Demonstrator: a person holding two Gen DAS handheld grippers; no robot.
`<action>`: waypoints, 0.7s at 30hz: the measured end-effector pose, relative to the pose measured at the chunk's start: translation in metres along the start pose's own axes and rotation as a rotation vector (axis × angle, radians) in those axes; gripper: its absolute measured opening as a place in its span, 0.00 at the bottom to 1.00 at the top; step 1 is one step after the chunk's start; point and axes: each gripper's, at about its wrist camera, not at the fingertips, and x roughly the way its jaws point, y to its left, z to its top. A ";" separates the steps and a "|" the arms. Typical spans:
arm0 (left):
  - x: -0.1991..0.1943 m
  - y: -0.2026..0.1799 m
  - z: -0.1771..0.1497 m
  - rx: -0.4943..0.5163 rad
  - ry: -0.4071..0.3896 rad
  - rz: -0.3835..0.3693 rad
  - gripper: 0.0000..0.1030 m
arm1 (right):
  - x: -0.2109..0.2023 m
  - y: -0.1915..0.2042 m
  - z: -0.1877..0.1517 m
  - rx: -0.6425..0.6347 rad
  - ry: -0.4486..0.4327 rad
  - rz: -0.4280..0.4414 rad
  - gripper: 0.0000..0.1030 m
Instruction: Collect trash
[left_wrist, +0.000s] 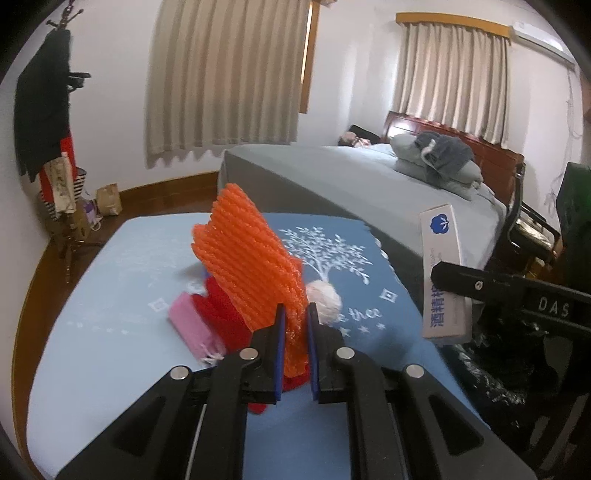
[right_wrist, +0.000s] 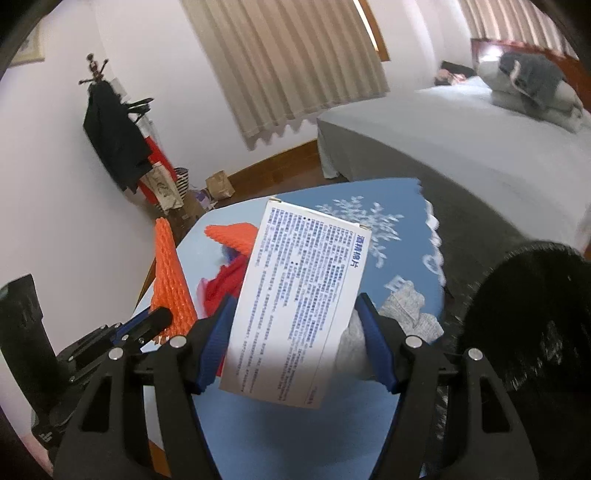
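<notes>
Both hands are loaded at once. The left gripper (left_wrist: 295, 332) is clenched on an orange foam net (left_wrist: 251, 266), which stands up tall between its blue pads above the blue table mat (left_wrist: 110, 350). The right gripper (right_wrist: 295, 332) is clamped across a white printed box (right_wrist: 295, 302), its pads pressing the two long edges — the box tilts a little and sticks out far past the fingertips.

Left on the mat are a red cloth piece (left_wrist: 221, 310), a pink one (left_wrist: 192, 325) just beside it, a pale crumpled ball (left_wrist: 325, 299) to the right, and what looks like a grey wad (right_wrist: 406, 314) near the right gripper, though it is blurred. A black bag (right_wrist: 535, 325) gapes at the right edge of the table.

The risks, as I judge them: the box is gripped only near its lower end, so a quick swing could twist it loose; the springy net may slip from that narrow pinch — and either could miss the bag's mouth.
</notes>
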 end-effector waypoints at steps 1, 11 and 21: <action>0.001 -0.002 -0.001 0.001 0.005 -0.006 0.10 | -0.002 -0.006 -0.002 0.015 0.003 -0.001 0.62; 0.007 -0.011 -0.013 0.031 0.047 -0.020 0.10 | 0.040 -0.007 -0.023 -0.017 0.096 -0.031 0.62; 0.007 0.018 -0.028 0.002 0.095 0.077 0.10 | 0.089 0.023 -0.037 -0.093 0.207 0.028 0.72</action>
